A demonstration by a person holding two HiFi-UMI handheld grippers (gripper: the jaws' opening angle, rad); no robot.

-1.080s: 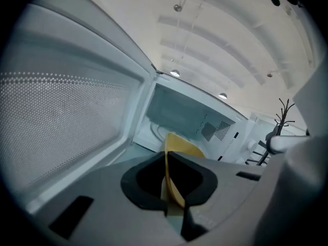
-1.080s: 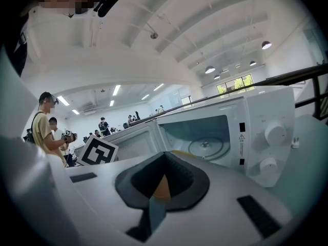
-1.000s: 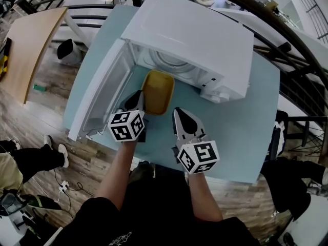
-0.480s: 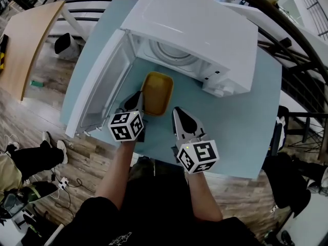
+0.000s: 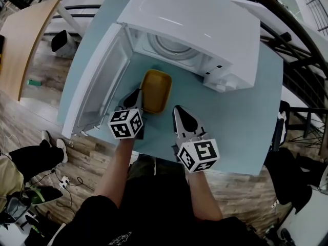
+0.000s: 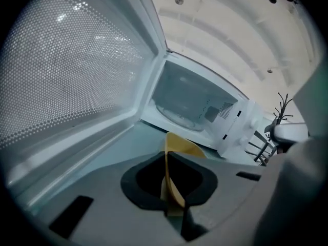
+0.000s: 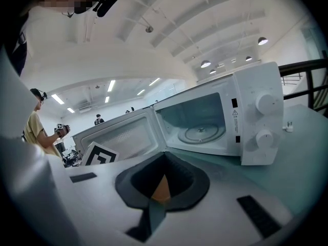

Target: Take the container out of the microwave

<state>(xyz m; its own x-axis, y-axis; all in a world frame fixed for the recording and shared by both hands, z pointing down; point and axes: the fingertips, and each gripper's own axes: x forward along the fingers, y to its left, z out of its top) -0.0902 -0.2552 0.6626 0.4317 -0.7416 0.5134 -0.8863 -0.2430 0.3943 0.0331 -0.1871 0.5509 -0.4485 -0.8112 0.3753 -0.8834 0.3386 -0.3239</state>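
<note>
The shallow yellow rectangular plastic container (image 5: 156,90) lies lengthwise on the teal desk (image 5: 241,122) before the open white microwave (image 5: 200,29), with the left gripper (image 5: 137,96) clamped on its near-left rim and the right gripper (image 5: 178,111) closed, empty, just beside it.

Near me: my right gripper (image 7: 155,205), jaws together, holding nothing
Past the jaws: sliver of yellow container (image 7: 162,187)
Far right: white microwave (image 7: 256,86) on teal table (image 7: 302,147)
Door (image 7: 123,135): swung open, leftward
Inside: round glass turntable (image 7: 200,133)
</note>
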